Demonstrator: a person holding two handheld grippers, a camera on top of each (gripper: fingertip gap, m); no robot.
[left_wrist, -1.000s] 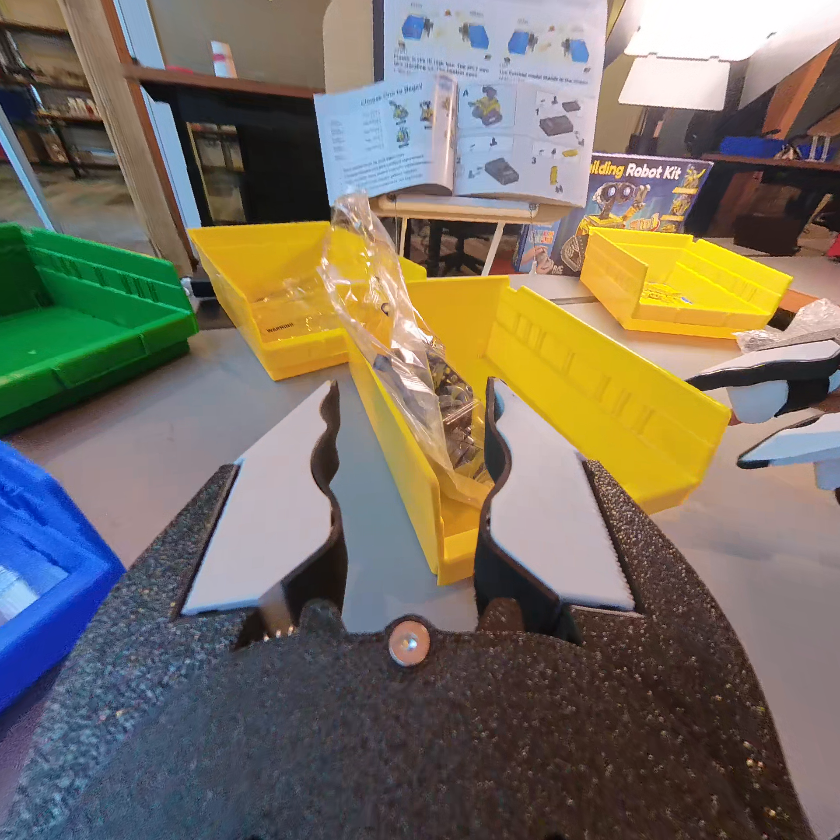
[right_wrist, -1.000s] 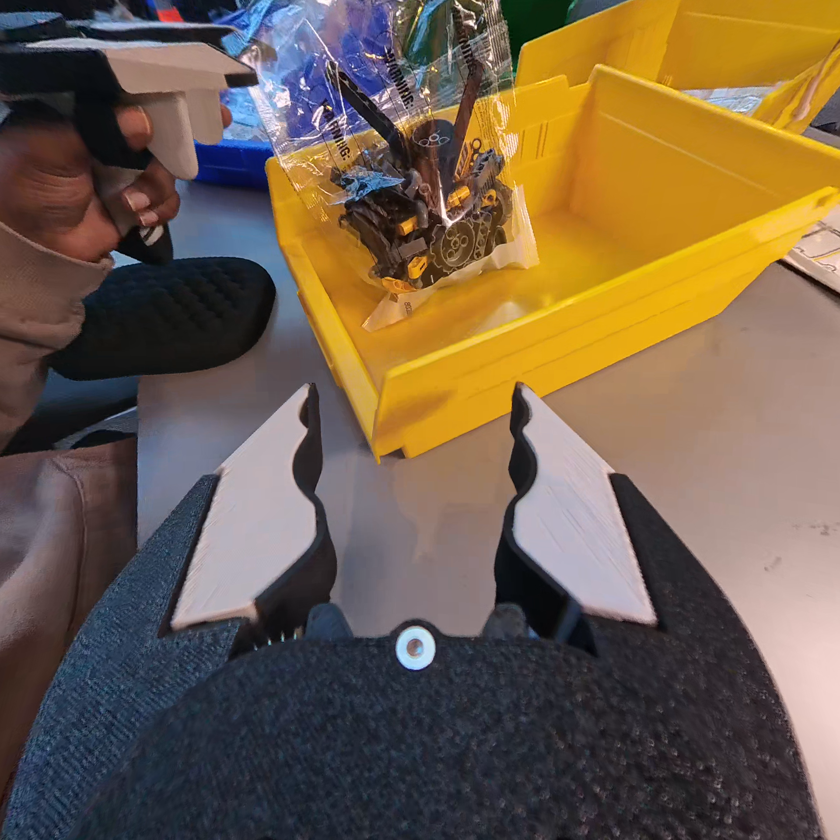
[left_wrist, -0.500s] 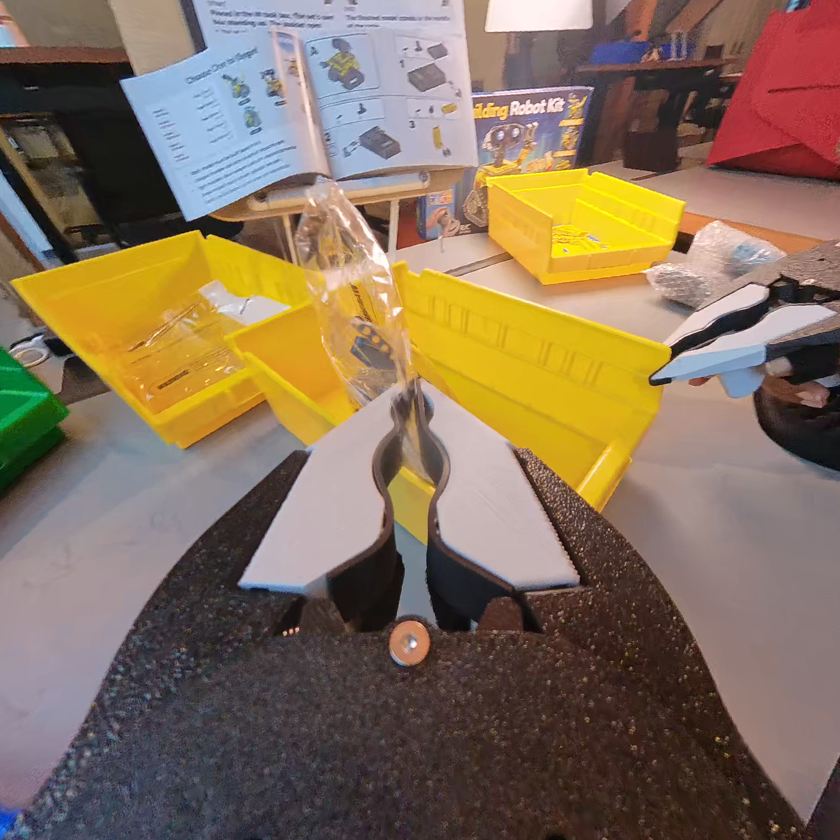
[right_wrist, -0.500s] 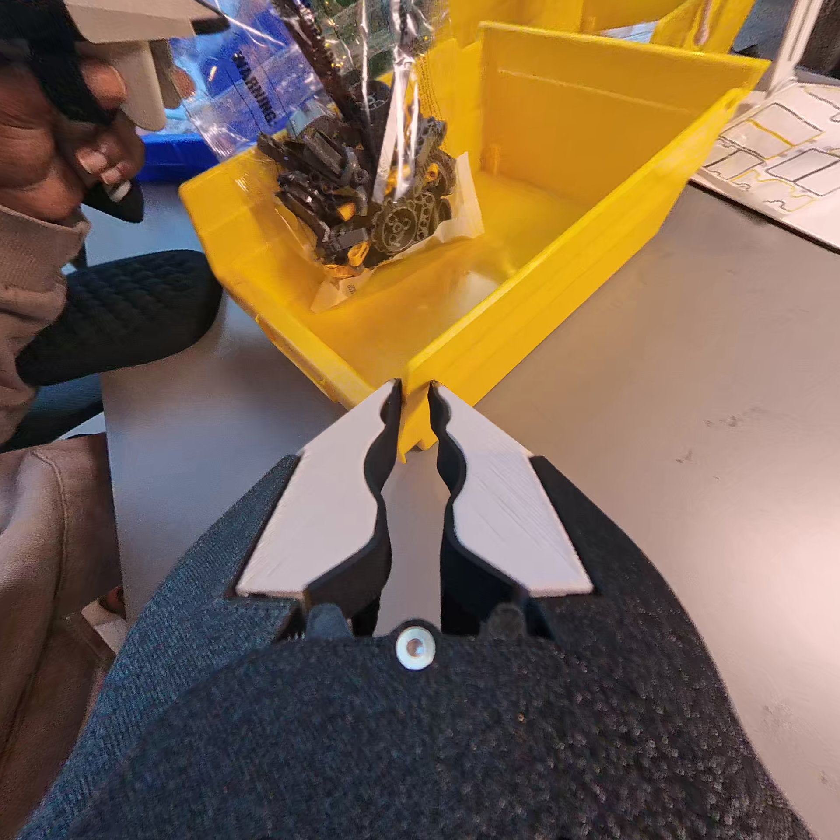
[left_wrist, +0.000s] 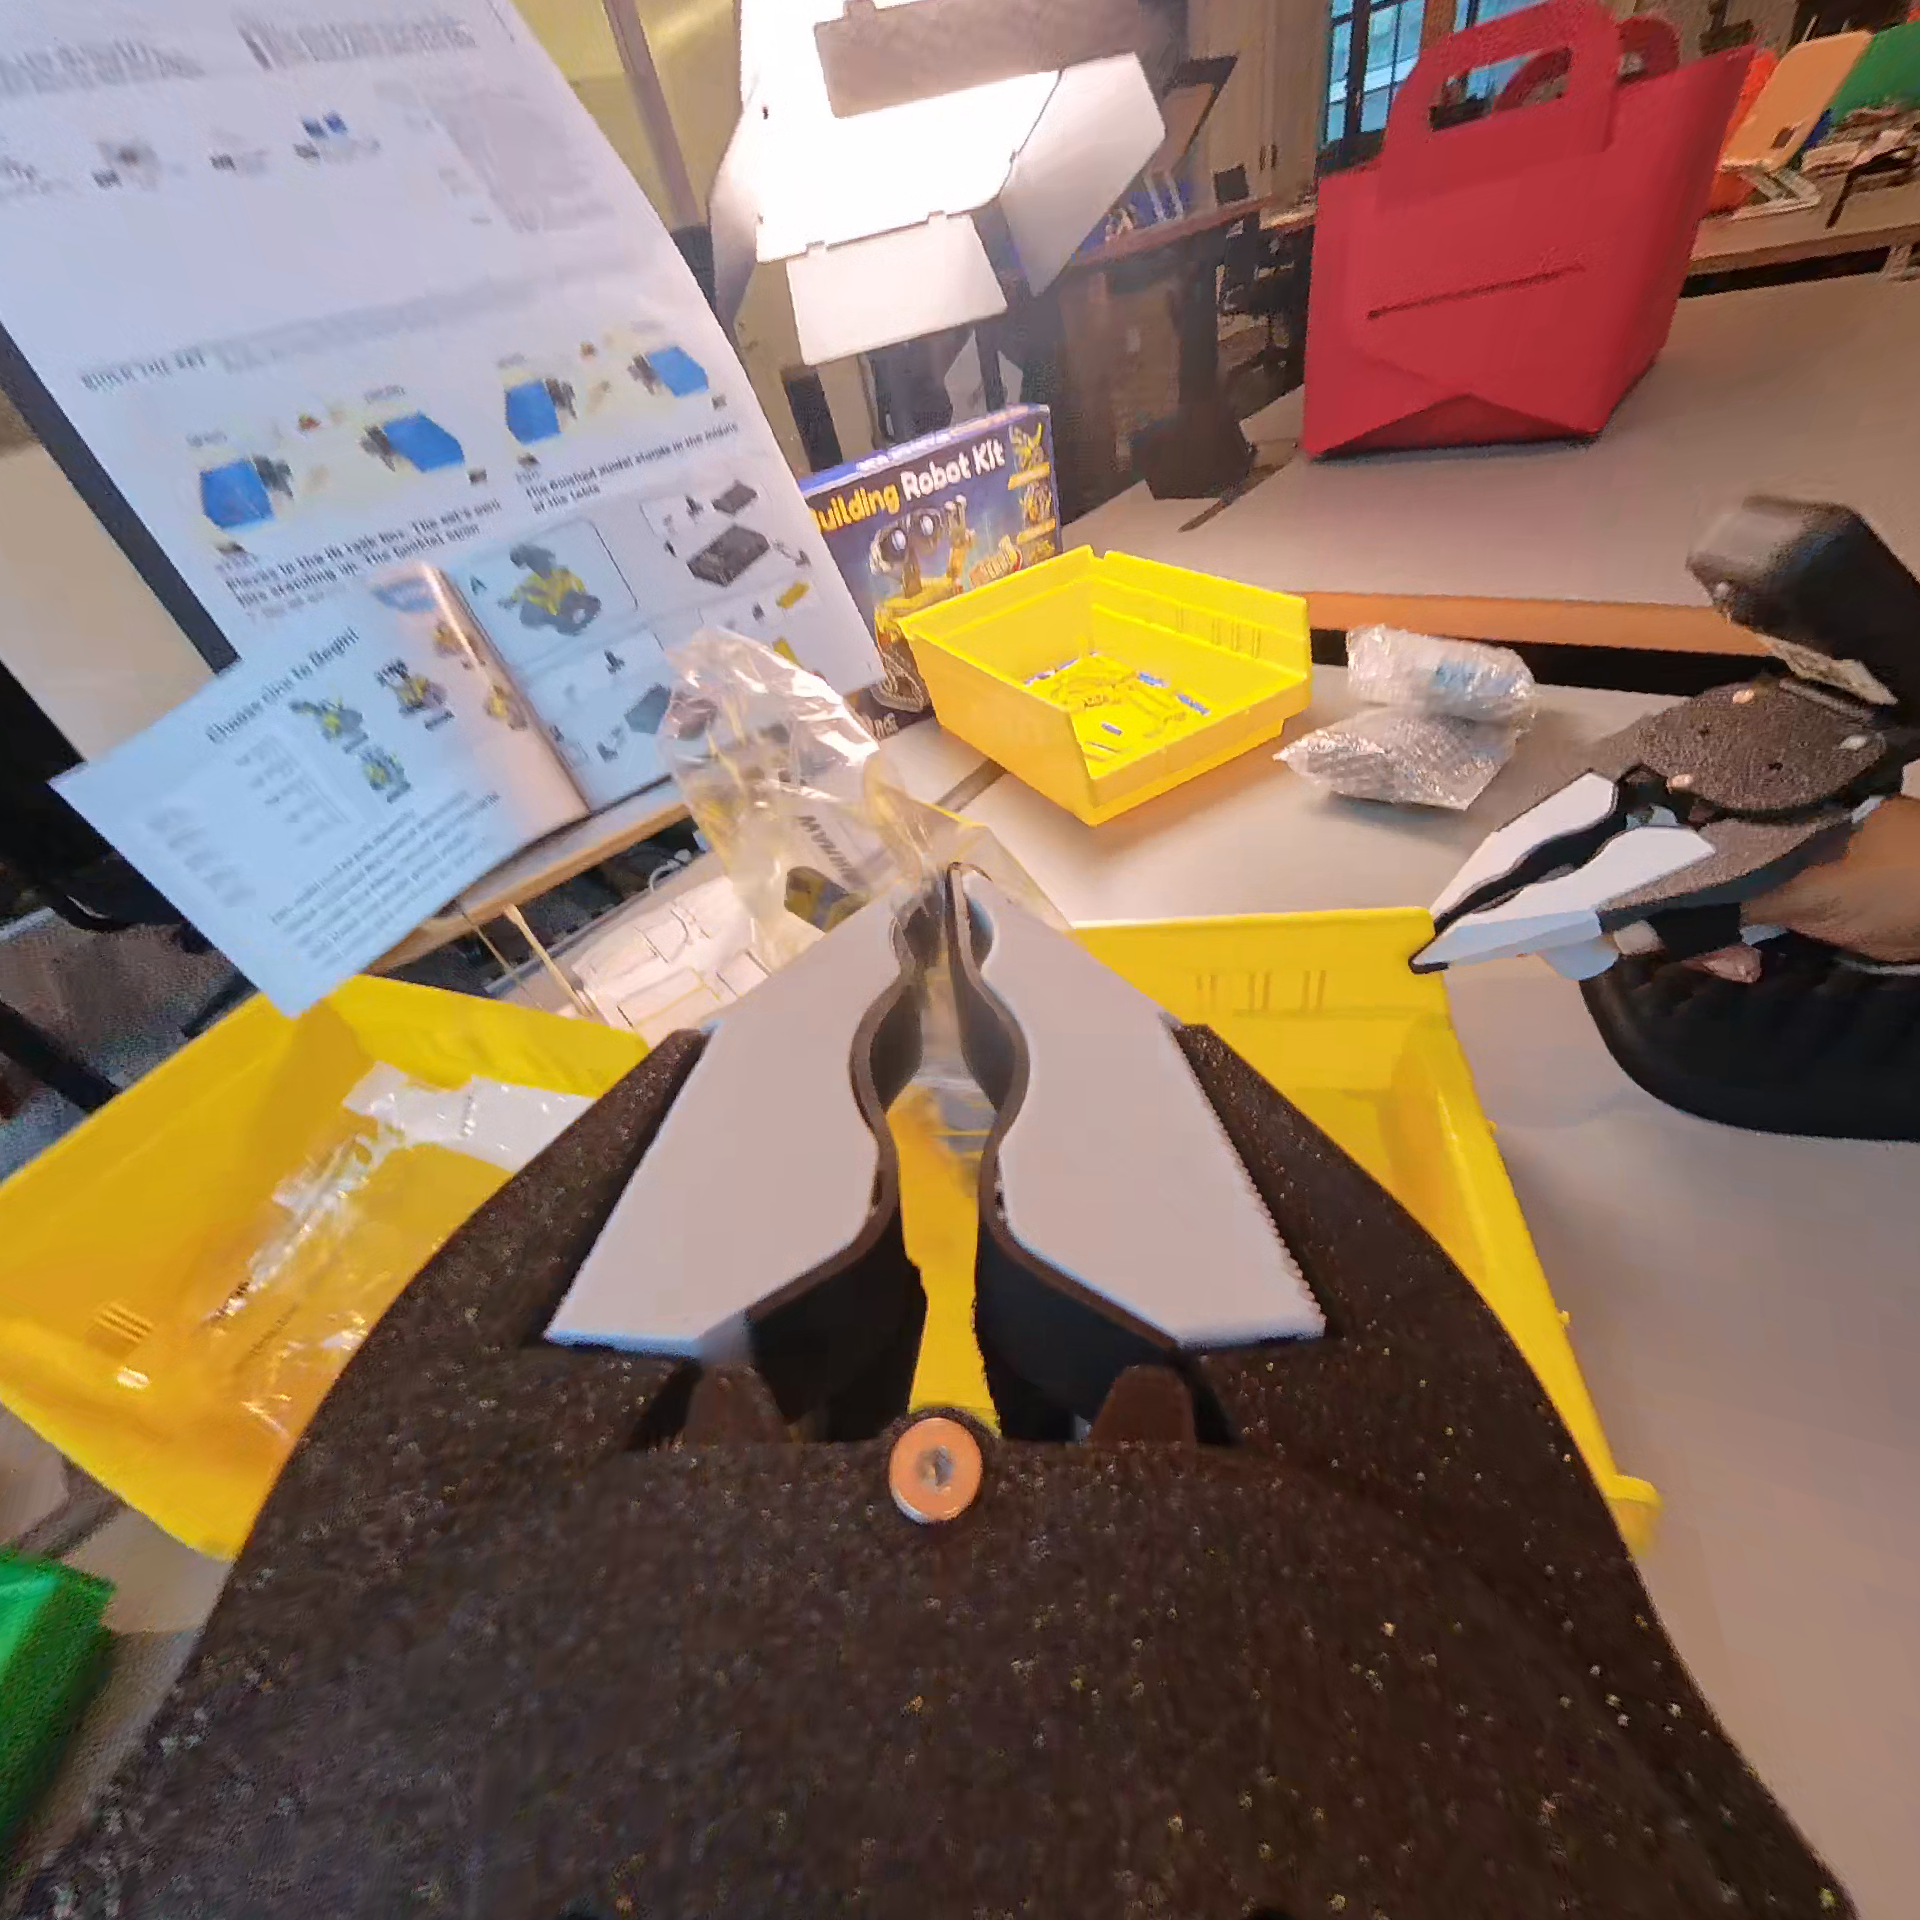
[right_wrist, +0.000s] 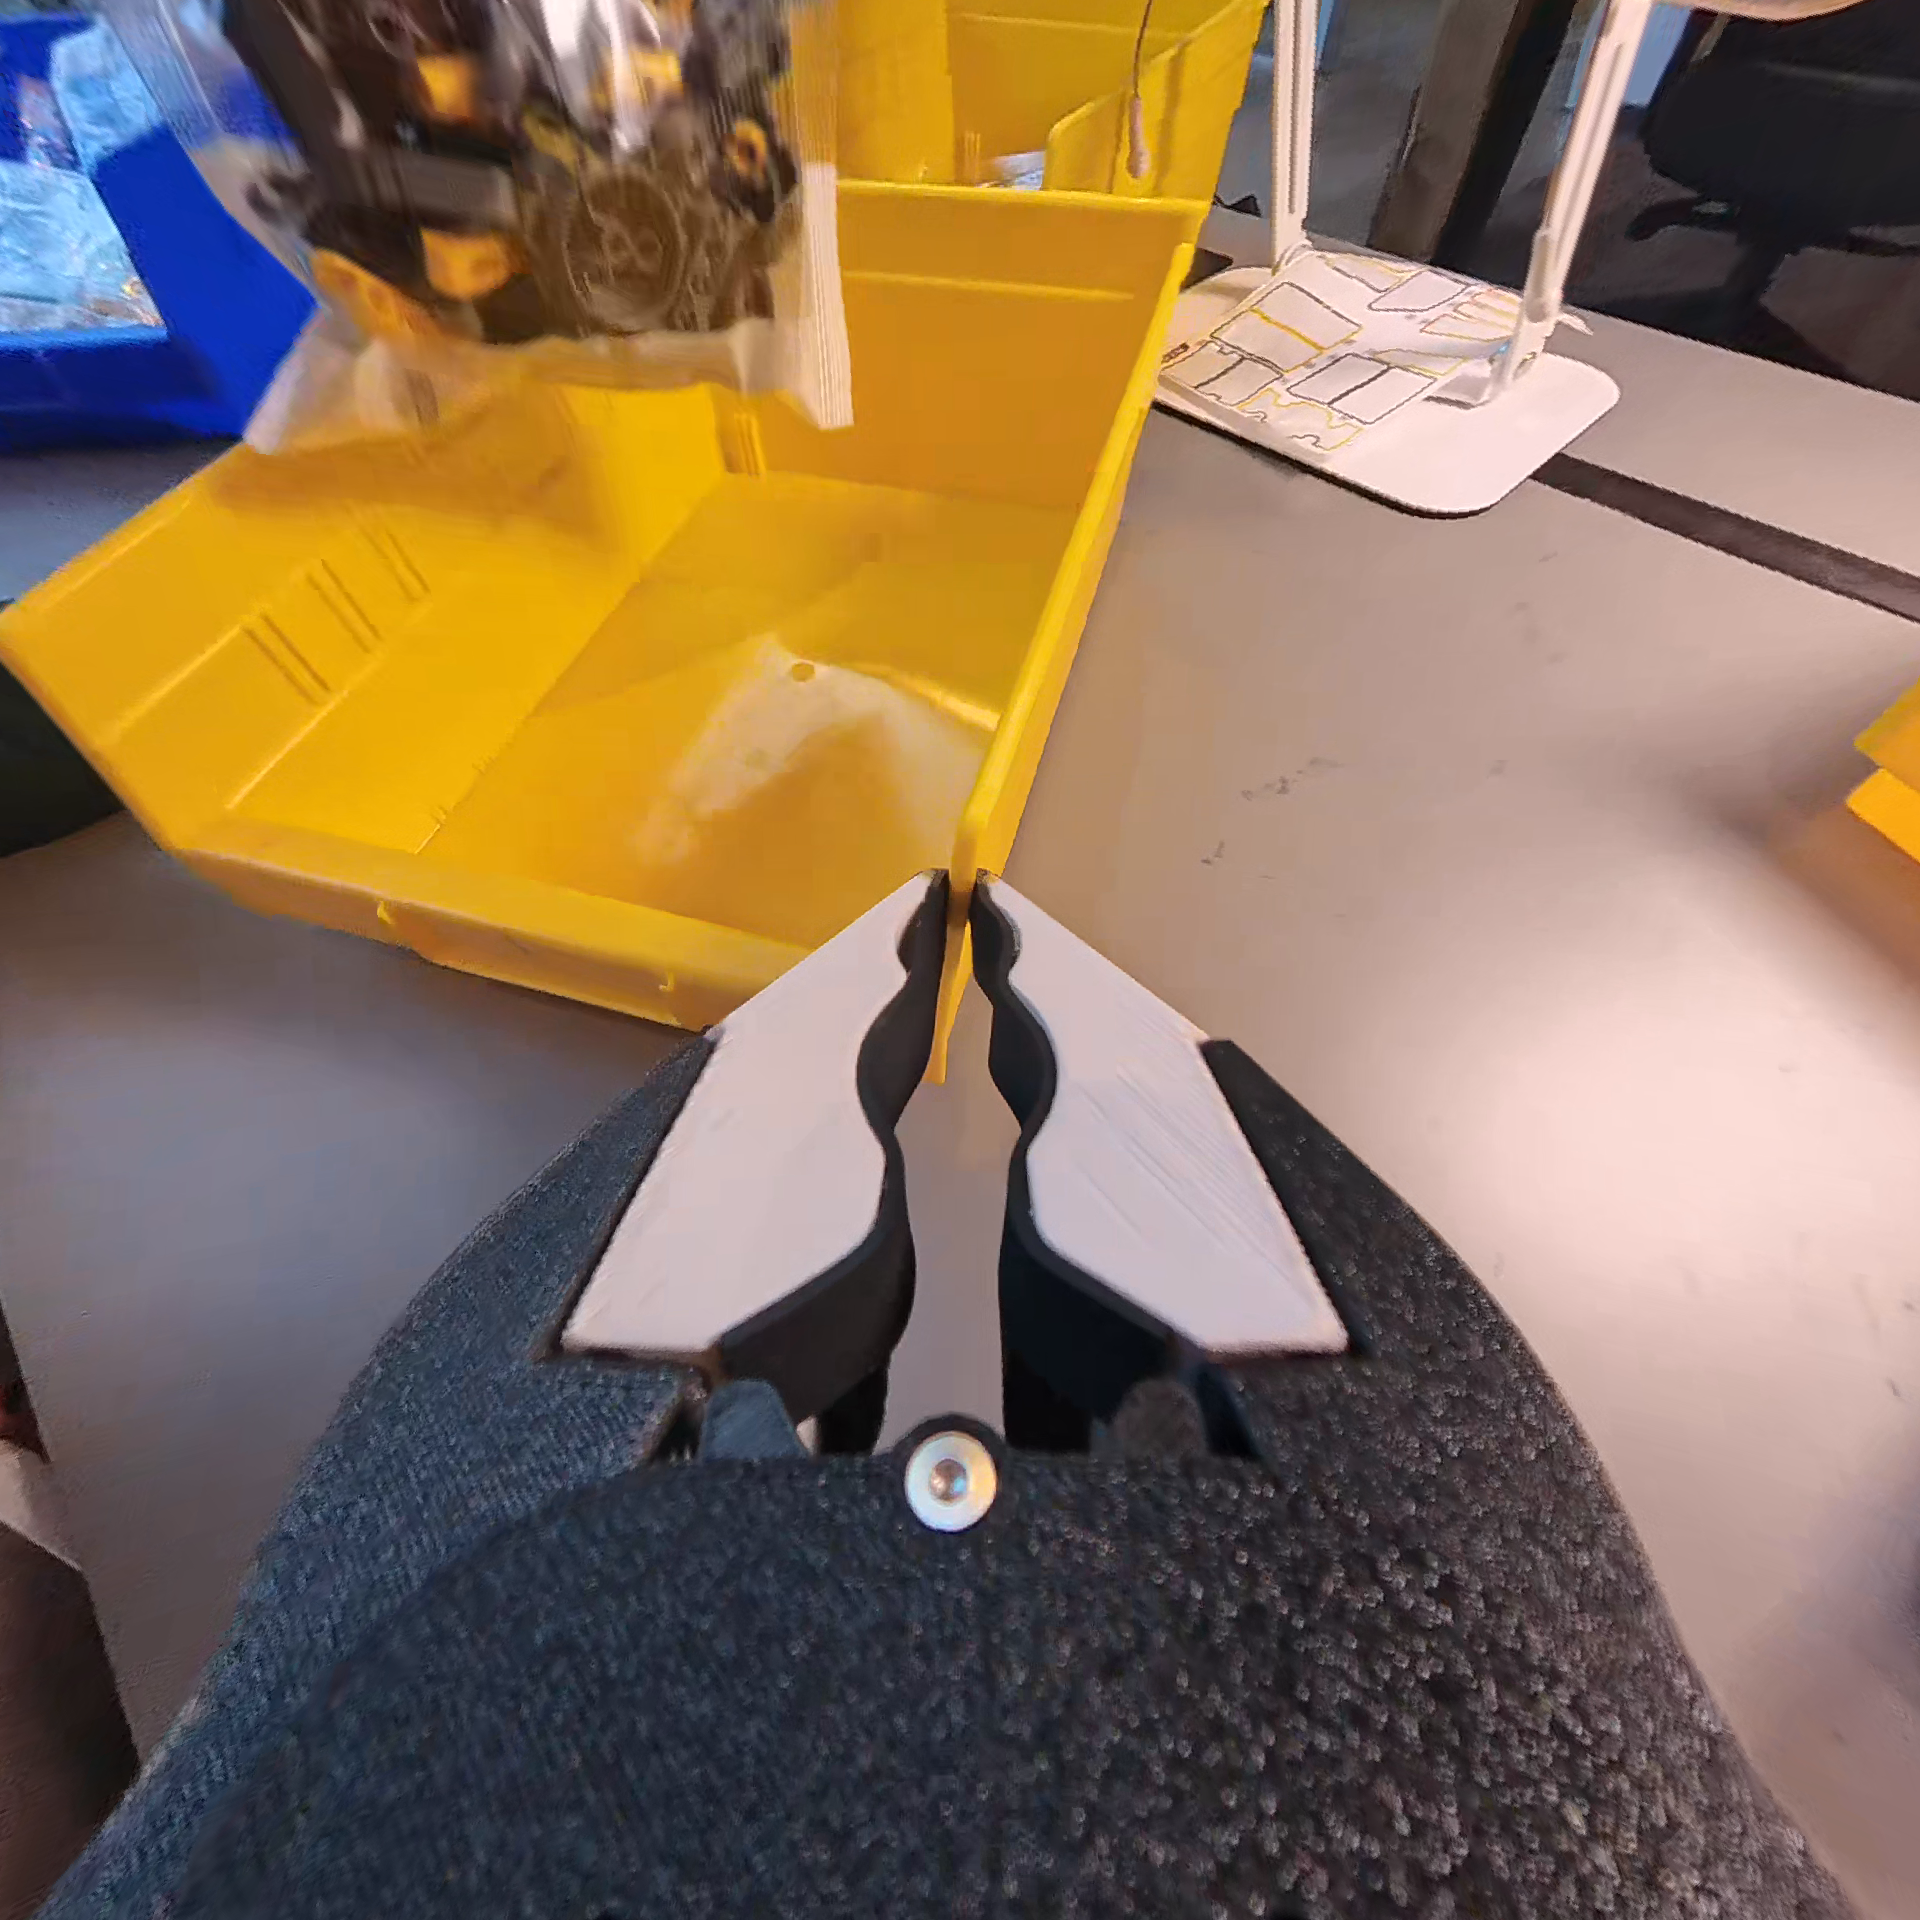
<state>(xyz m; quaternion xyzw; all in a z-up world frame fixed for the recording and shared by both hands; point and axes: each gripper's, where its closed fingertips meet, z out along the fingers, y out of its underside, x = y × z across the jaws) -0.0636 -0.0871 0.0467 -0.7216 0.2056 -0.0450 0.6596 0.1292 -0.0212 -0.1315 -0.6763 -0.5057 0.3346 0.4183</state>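
My left gripper (left_wrist: 951, 883) is shut on a clear plastic bag (left_wrist: 774, 769) of black and yellow parts and holds it up above a yellow bin (left_wrist: 1351, 997). In the right wrist view the bag (right_wrist: 540, 177) hangs clear above the bin's floor (right_wrist: 727, 665). My right gripper (right_wrist: 958, 883) is shut on the corner of the yellow bin's side wall (right_wrist: 1081, 582). It also shows in the left wrist view (left_wrist: 1444, 940), held by a hand at the bin's far right corner.
A second yellow bin (left_wrist: 208, 1195) with clear bags stands on the left, a third (left_wrist: 1112, 686) farther back. An open instruction booklet (left_wrist: 416, 748) on a white stand (right_wrist: 1455, 436), a kit box (left_wrist: 935, 520), bubble-wrapped packs (left_wrist: 1403, 727), a red bag (left_wrist: 1507, 260) and a blue bin (right_wrist: 156, 260) surround them. The left gripper's tips are roughly 25 centimeters from the right gripper's.
Both grippers closed: the left on the bag, then lifting it out of the bin; the right moved in and clamped the bin's wall corner.
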